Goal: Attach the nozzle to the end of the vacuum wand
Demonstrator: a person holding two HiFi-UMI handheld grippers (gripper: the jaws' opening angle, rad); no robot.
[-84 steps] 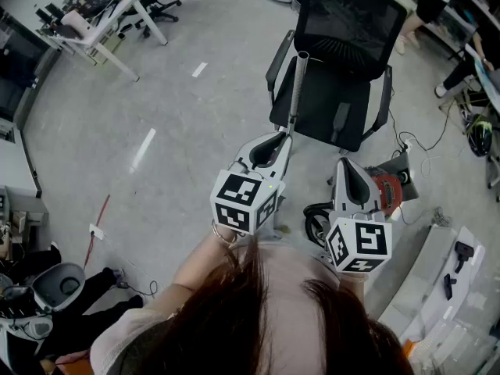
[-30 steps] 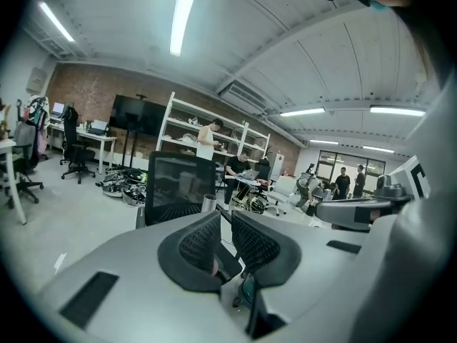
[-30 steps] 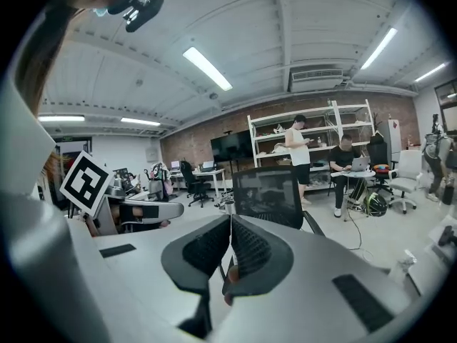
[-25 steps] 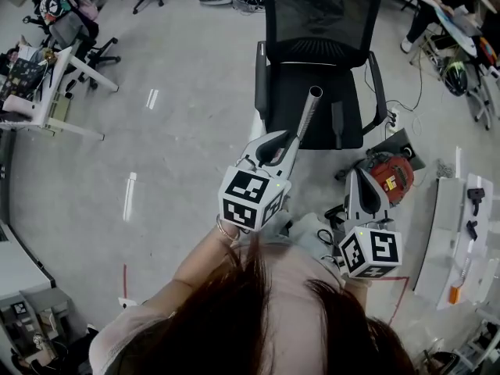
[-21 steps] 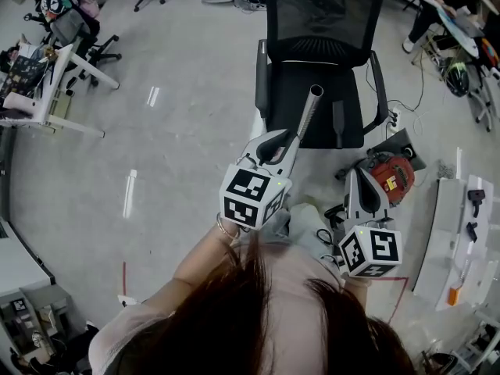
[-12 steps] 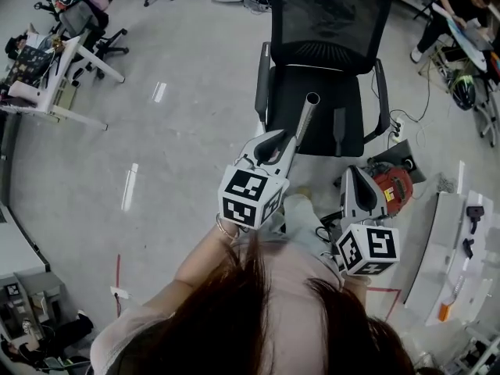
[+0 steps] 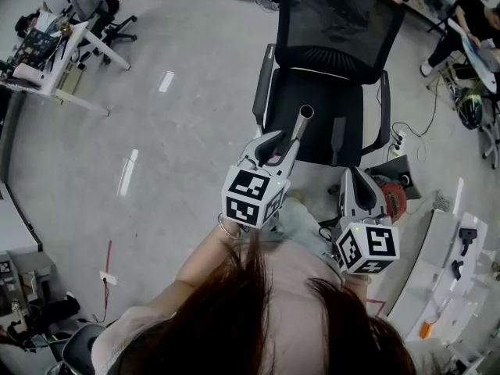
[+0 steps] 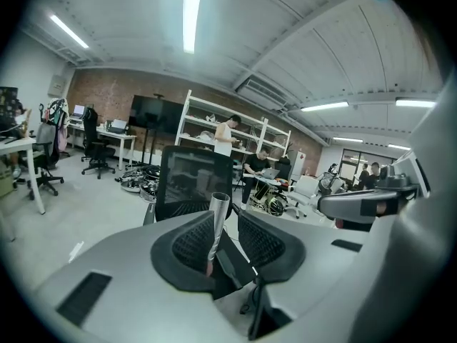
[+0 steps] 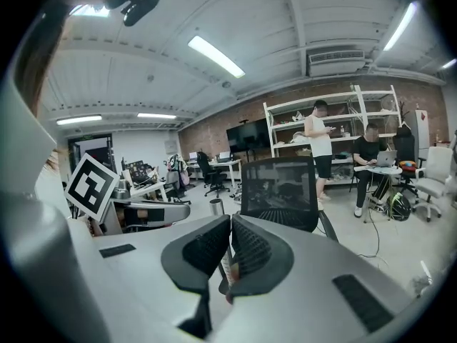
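Observation:
My left gripper (image 7: 275, 148) has the silver vacuum wand (image 7: 301, 123) standing between its jaws, which are opening. In the left gripper view the wand (image 8: 216, 224) leans on the left pad, with a gap to the right pad. The wand's open end (image 9: 216, 206) rises over the black office chair (image 7: 336, 22). A dark, long nozzle (image 7: 337, 135) lies on the seat. My right gripper (image 7: 355, 184) is shut, above the floor beside the red vacuum body (image 7: 393, 194). A thin pale sliver shows in its slit (image 9: 227, 259); I cannot tell what it is.
White shelving (image 7: 445, 264) with small dark parts lies at the right. Cables (image 7: 406, 143) trail on the floor by the chair. Desks and chairs (image 7: 70, 37) stand at the far left. People sit and stand at benches (image 9: 371, 163) behind the chair.
Both grippers have drifted closer to the chair. The wand's tip has sunk lower over the seat and looks shorter from above. The head view has shifted over the floor.

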